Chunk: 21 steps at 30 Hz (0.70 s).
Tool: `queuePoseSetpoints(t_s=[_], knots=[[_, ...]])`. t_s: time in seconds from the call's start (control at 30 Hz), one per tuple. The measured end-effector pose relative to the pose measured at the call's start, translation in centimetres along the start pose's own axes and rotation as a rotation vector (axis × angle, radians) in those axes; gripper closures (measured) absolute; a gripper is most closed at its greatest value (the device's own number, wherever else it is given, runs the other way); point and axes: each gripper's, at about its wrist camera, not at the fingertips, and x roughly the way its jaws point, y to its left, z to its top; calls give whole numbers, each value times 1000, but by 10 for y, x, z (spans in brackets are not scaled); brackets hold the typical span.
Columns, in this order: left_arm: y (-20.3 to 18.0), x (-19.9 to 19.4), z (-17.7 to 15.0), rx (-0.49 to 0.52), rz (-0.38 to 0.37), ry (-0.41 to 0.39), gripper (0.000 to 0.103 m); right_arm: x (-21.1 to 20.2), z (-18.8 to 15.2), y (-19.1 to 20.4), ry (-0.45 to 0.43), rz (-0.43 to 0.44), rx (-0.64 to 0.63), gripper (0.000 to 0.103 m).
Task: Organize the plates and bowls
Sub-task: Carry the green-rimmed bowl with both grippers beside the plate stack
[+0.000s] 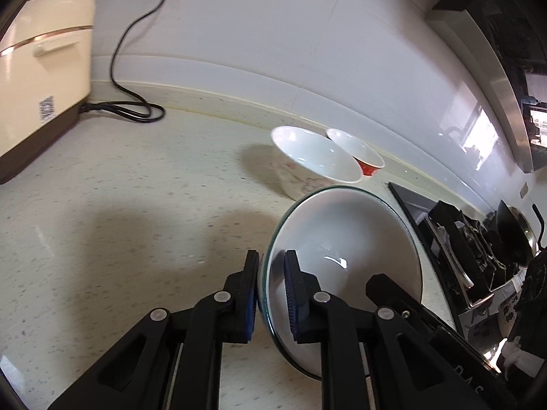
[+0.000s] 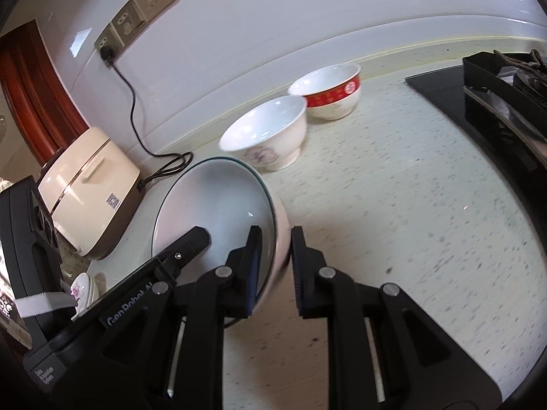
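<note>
A white bowl with a thin green rim [image 1: 342, 232] [image 2: 212, 205] is held tilted above the speckled counter [image 1: 136, 205]. My left gripper [image 1: 271, 270] is shut on its near-left rim, one pad inside and one outside. On the opposite rim my right gripper [image 2: 276, 256] pinches the bowl's wall the same way. Each view shows a finger of the other gripper reaching into the bowl. Behind it stand a white floral footed bowl [image 1: 314, 157] [image 2: 266, 130] and a red-banded bowl [image 1: 362, 152] [image 2: 328, 92], side by side near the wall.
A cream rice cooker [image 1: 41, 68] [image 2: 89, 191] sits on the left with its black cord [image 1: 130, 109] running up to a wall outlet [image 2: 109, 51]. A black stove [image 1: 444, 232] [image 2: 485, 102] lies to the right. Small floral dishes [image 2: 83, 290] sit low at the left.
</note>
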Motion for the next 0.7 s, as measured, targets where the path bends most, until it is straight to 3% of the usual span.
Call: queuePoseSetpoints(t_s=[0.23, 0.7], knots=[[20, -19, -7, -26, 34, -54, 88, 2, -12, 24, -1, 22, -46, 83], [71, -48, -9, -109, 70, -71, 88, 14, -34, 73, 23, 78, -117, 83]])
